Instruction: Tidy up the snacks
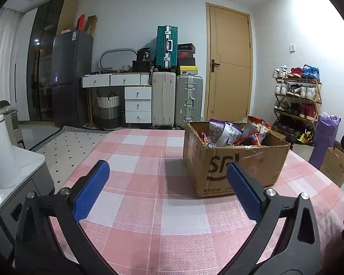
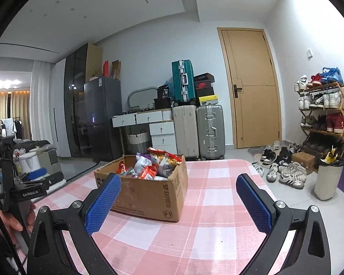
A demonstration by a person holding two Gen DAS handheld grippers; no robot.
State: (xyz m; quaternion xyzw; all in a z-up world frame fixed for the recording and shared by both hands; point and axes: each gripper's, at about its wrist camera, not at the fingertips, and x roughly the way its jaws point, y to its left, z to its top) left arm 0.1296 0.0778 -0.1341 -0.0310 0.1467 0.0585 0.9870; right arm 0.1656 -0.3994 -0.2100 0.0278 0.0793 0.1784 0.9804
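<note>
- Left wrist view, nearest: left gripper (image 1: 167, 188) spread wide, blue pads (image 1: 90, 192) far apart, nothing between them; it hangs above the near part of the surface (image 1: 149, 206), which wears a pink-and-white checked cloth.
- Right wrist view, nearest: right gripper (image 2: 178, 202) likewise wide open and empty, over the near edge of the surface (image 2: 206, 229).
- At that view's left edge, a hand (image 2: 13, 220) grips the handle of the left gripper (image 2: 36, 178), off the surface's left side.
- Mid-surface: cardboard box (image 1: 236, 162) with flaps up, printed "SF EXPRESS" on one wall, standing toward the far edge of the surface. In the left wrist view it sits right of centre; in the right wrist view the box (image 2: 149, 194) is left of centre, partly behind the left finger.
- Snack packets (image 1: 236, 133) heaped inside the box, some poking above the rim: purple-white, red, orange wrappers (image 2: 151, 165).
- Beyond the far edge: white drawers (image 1: 137, 100), three suitcases (image 1: 188, 100), a tan door (image 1: 231, 64).
- Far right: shoe rack (image 2: 323, 112), loose shoes on the floor (image 2: 284, 171).
</note>
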